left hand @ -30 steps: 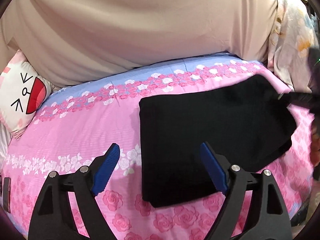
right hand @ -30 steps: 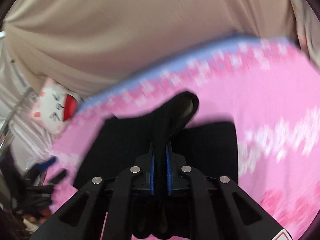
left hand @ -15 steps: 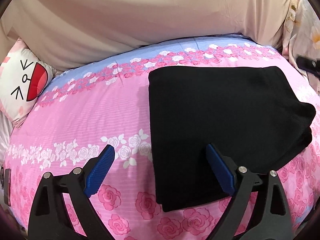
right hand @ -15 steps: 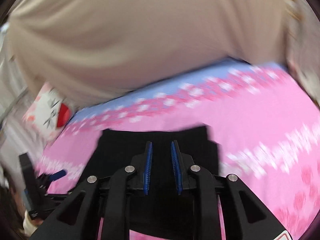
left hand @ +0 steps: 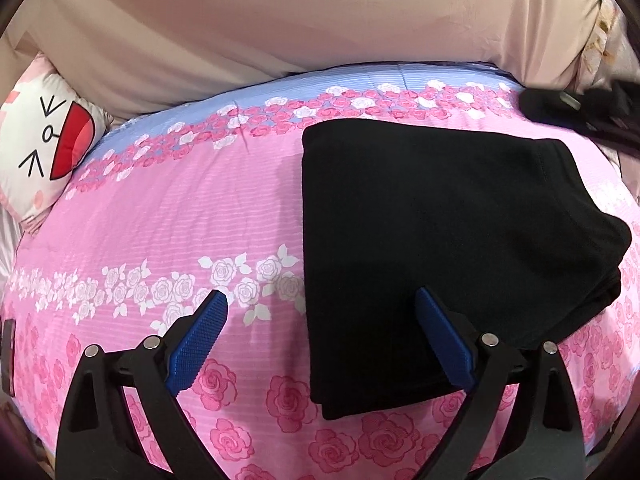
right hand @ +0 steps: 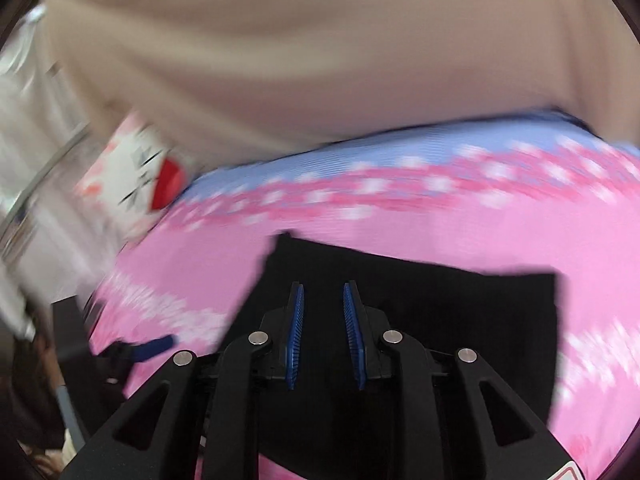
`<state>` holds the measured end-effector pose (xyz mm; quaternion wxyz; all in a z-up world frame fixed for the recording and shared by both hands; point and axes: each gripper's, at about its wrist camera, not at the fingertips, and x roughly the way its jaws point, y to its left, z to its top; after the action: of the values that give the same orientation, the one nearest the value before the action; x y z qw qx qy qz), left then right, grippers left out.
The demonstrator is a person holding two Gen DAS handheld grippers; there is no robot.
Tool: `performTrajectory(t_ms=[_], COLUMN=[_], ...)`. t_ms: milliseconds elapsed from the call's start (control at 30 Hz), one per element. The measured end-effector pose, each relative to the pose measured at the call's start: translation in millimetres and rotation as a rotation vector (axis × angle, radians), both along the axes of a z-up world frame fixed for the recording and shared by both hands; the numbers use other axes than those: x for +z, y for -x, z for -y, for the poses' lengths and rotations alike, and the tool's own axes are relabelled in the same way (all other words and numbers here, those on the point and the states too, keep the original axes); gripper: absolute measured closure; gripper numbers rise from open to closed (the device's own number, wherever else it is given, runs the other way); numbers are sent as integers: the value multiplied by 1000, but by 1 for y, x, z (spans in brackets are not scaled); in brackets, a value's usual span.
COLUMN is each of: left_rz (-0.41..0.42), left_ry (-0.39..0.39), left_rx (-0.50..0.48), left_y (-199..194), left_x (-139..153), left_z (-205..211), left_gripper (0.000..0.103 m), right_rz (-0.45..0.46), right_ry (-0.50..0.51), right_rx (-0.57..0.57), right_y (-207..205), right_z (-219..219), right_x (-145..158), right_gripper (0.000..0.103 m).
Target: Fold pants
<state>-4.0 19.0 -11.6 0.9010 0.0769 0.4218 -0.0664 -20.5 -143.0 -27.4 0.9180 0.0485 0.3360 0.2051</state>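
The black pants (left hand: 448, 240) lie folded into a flat rectangle on the pink rose-print bed cover (left hand: 180, 216). My left gripper (left hand: 320, 304) is wide open and empty, hovering over the pants' near left edge. In the right wrist view the pants (right hand: 460, 312) lie flat below my right gripper (right hand: 322, 292), which is partly open with nothing between its blue pads. The right gripper also shows as a dark blur at the far right of the left wrist view (left hand: 580, 108).
A white cartoon-face pillow (left hand: 40, 148) sits at the bed's far left, also in the right wrist view (right hand: 140, 176). A beige curtain (left hand: 300, 16) hangs behind the bed. The bed's near edge runs below my grippers.
My right gripper let go of the pants' edge, opened and pulled back. The lifted fold now lies flat. My left gripper stayed open and shifted slightly.
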Motion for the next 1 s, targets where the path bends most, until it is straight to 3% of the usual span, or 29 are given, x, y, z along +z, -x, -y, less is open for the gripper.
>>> performTrajectory(t_ms=[200, 233, 300, 500, 567, 667, 800, 900, 933, 967, 1000], left_rz=[-9, -10, -11, -27, -32, -36, -41, -46, -58, -71, -84], left_ry=[13, 10, 0, -15, -12, -13, 3, 115, 189, 240, 289], left_rx=[43, 53, 74, 107, 110, 116, 118, 94, 73, 61, 50], left_y=[5, 5, 3, -5, -7, -9, -7, -3, -4, -5, -7], left_x=[4, 5, 6, 2, 0, -3, -2, 4, 5, 6, 5], left_z=[-18, -22, -30, -48, -51, -52, -58, -75, -83, -87, -90], left_gripper=[10, 10, 10, 10, 10, 10, 10, 10, 10, 10, 10], right_rz=[-68, -82, -129, -112, -99, -124, -100, -5, 6, 8, 5], right_ry=[110, 208, 289, 163, 174, 254, 149, 60, 41, 16, 3], right_rx=[193, 170, 124, 98, 91, 81, 73, -8, -39, -79, -116], right_y=[-60, -77, -106, -94, -88, -104, -89, -44, -33, -20, -10], right_z=[-88, -103, -113, -103, -103, -116, -98, -41, -22, 4, 22], right_x=[-21, -43, -82, -52, -52, -77, -54, -21, -15, -11, -10], right_gripper=[83, 86, 90, 90, 90, 92, 92, 83, 71, 53, 47])
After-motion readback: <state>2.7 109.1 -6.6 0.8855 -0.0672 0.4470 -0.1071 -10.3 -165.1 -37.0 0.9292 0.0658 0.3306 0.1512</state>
